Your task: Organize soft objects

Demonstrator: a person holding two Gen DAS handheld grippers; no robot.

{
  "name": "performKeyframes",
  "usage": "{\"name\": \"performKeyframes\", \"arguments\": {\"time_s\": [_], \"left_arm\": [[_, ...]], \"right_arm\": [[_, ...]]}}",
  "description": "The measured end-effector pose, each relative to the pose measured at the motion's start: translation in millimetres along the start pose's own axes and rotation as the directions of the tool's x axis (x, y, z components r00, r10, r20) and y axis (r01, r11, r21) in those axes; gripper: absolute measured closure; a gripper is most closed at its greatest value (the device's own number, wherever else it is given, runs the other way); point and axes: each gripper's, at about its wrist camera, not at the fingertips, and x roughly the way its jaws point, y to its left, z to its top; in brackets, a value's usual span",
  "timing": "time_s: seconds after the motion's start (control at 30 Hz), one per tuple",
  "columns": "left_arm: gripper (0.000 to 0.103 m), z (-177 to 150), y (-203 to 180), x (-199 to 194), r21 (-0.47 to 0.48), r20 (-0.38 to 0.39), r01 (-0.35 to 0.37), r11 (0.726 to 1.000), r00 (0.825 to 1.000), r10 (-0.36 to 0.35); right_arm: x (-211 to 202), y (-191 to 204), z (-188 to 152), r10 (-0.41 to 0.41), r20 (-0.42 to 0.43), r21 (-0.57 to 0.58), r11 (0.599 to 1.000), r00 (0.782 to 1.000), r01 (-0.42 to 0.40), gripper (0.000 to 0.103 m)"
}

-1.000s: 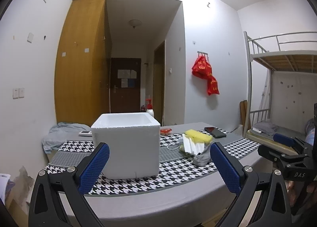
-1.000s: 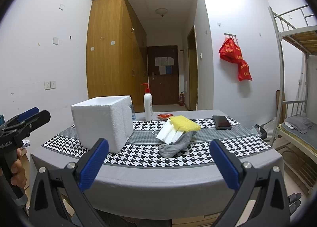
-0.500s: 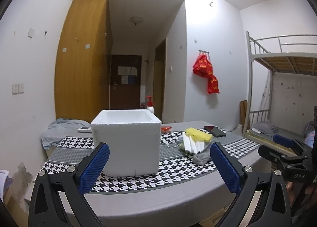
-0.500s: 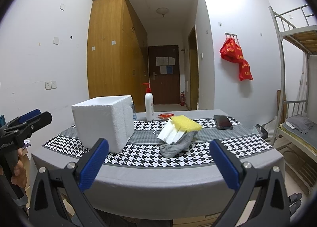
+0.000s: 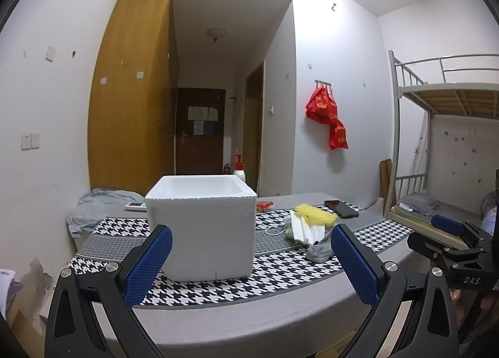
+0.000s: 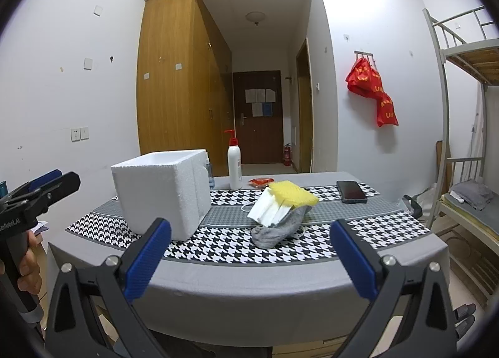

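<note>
White foam fills the middle of the left wrist view: an open-topped foam box [image 5: 202,227] stands on the desk [image 5: 249,311] directly ahead of the left hand-held gripper [image 5: 249,264], whose blue-padded fingers [image 5: 146,264] are spread wide with nothing between them. Ahead and to the right of it, just beyond its right finger, lies the pile of soft things: a yellow sponge [image 5: 315,213] on top of a stack of white face masks [image 5: 304,228], with a grey sock [image 5: 319,252] at the near side. A dark phone [image 5: 341,208] lies farther back on the houndstooth runner [image 5: 274,267]. At the far right edge the right hand-held gripper [image 5: 449,233] shows from the side, off the desk edge.

In the right wrist view, the right hand-held gripper [image 6: 249,261] is held short of the desk [image 6: 249,283], its jaws wide apart and empty. Straight ahead of it sit the grey sock [image 6: 277,230], the white face masks [image 6: 271,208] leaning on it and the yellow sponge [image 6: 291,192] on top. The foam box [image 6: 162,189] stands ahead to the left, with a white pump bottle [image 6: 234,167] behind it. The phone [image 6: 352,191] lies ahead to the right. At the left edge a hand [image 6: 29,273] holds the left hand-held gripper [image 6: 46,183], seen from the side.
</note>
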Motion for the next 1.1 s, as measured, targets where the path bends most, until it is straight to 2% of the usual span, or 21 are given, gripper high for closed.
{"name": "performKeyframes", "arguments": {"time_s": [0.67, 1.1], "left_arm": [[0.001, 3.5, 4.5, 15.5, -0.011, -0.029, -0.002, 1.000, 1.000, 0.001], [0.001, 13.4, -2.9, 37.6, 0.008, -0.051, 0.037, 0.999, 0.998, -0.036]], "right_arm": [[15.7, -7.3, 6.8, -0.001, -0.027, 0.003, 1.000, 1.000, 0.001, 0.000], [30.7, -18.6, 20.2, -0.027, -0.041, 0.014, 1.000, 0.999, 0.027, 0.000]]}}
